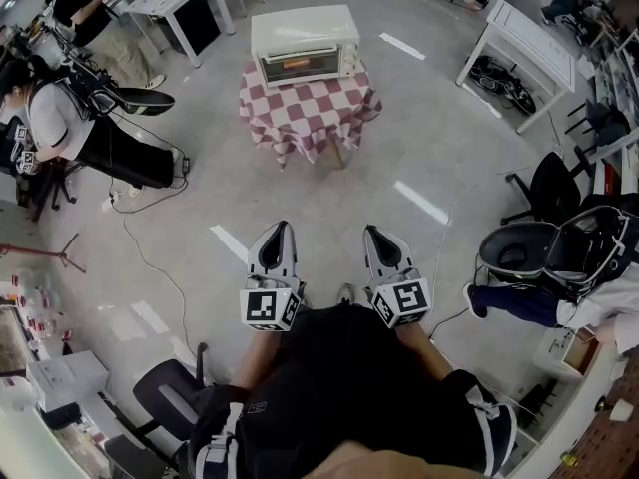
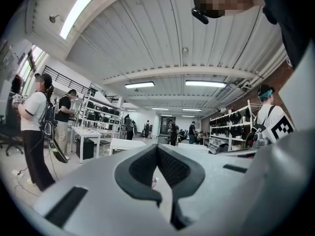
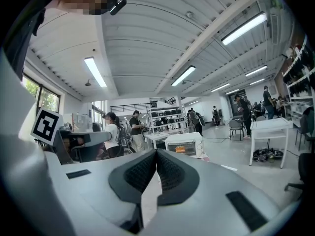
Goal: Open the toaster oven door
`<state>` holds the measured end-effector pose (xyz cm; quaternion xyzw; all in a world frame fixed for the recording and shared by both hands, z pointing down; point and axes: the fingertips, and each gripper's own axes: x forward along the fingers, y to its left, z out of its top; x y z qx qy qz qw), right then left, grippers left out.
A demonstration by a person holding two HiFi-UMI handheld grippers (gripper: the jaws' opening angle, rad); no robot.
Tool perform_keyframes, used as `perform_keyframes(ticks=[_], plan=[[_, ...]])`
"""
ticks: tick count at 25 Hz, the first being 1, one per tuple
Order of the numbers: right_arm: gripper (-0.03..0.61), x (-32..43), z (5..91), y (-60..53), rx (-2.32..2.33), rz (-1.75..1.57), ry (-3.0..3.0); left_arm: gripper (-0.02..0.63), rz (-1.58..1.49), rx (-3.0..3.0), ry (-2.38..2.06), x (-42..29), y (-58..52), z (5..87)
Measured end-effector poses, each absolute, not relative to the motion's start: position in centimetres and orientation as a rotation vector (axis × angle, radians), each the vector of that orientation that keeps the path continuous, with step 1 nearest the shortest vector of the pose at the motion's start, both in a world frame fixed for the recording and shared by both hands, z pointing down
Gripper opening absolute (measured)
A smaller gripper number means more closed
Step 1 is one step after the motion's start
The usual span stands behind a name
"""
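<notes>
The toaster oven, a cream-white box, sits at the top centre of the head view on a small surface draped in a red-and-white check cloth. Its glass door is closed, and something orange shows behind it. Low in the frame, well apart from the oven, the left gripper and right gripper each have their jaws pressed together on nothing.

Bright, even light from ceiling strip lights; heavy fisheye bending, dark corners; distance perhaps soft.
</notes>
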<state>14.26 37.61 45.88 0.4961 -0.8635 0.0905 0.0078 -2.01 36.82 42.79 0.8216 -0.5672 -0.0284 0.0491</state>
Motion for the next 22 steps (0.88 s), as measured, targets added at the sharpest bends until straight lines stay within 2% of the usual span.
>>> perform_keyframes(ticks=[12,22], plan=[[0.025,17.6,47.1,34.2,1.474,0.247,-2.731,0.006,-0.032,2.454,-1.738,2.6,34.1,45.5],[0.025,16.1,48.1,24.7,1.488,0.228,-2.703,0.006,-0.064,2.453,-1.697,1.6,23.9,46.6]])
